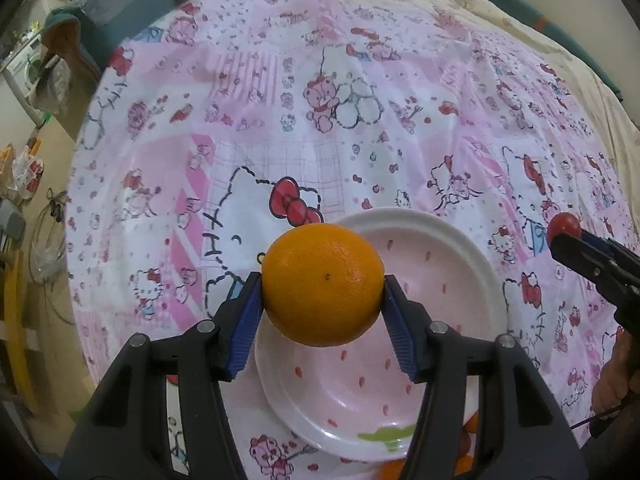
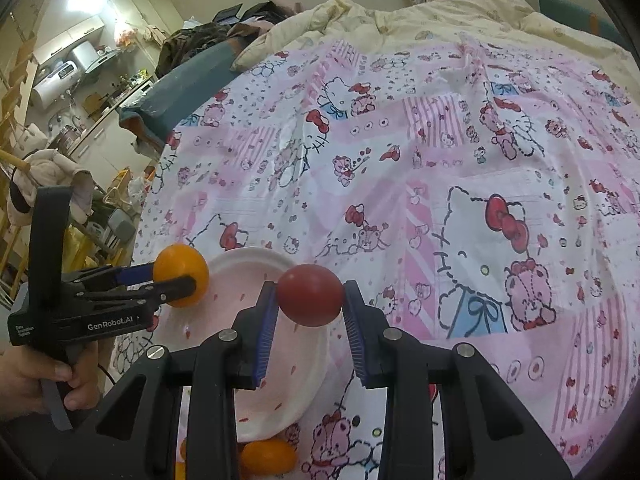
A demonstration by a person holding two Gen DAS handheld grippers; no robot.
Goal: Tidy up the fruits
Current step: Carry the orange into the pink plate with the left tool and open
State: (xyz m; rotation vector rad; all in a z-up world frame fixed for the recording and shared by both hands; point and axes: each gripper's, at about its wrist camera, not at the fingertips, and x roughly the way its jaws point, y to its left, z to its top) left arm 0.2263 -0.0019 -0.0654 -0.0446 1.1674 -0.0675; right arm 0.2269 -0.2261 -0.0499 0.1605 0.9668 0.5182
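Observation:
My left gripper (image 1: 323,286) is shut on a large orange (image 1: 322,284) and holds it above the near-left rim of a pink bowl with a white rim (image 1: 452,232). My right gripper (image 2: 309,298) is shut on a dark red round fruit (image 2: 310,295) above the bowl's (image 2: 248,258) right edge. In the left wrist view the right gripper (image 1: 562,236) with the red fruit (image 1: 564,226) is at the far right. In the right wrist view the left gripper (image 2: 176,280) with the orange (image 2: 182,274) is at the left. The bowl looks empty inside.
The bowl sits on a pink and white cartoon-print sheet (image 1: 360,120) over a bed. More oranges (image 2: 268,456) lie on the sheet at the bowl's near side. A cream quilt (image 2: 400,20) is bunched at the far end. The bed's left edge drops to a cluttered floor (image 1: 32,200).

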